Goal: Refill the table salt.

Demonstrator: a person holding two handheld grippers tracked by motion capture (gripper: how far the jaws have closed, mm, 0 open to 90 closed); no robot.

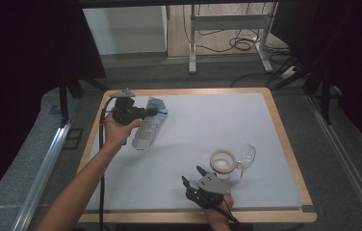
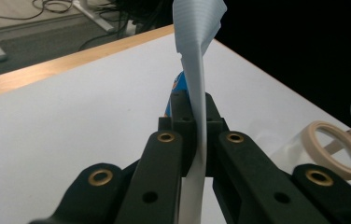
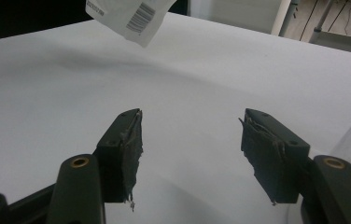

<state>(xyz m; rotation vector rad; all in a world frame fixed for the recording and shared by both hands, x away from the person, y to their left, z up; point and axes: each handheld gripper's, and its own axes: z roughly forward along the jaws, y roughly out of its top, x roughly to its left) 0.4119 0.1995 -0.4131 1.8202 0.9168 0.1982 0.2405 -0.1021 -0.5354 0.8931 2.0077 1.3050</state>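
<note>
Your left tool point(image 1: 157, 112) pinches the top edge of a white bag point(image 1: 146, 129) at the far left of the surface point(image 1: 193, 120). Your right tool point(image 1: 193, 175) is wide open, near the tape roll point(image 1: 223, 161) and the glass point(image 1: 247, 155).

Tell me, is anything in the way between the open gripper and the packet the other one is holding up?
Nothing visible is. The right gripper looks across bare white table toward the packet, which the left gripper holds. The tape roll and glass sit off to the side.
</note>
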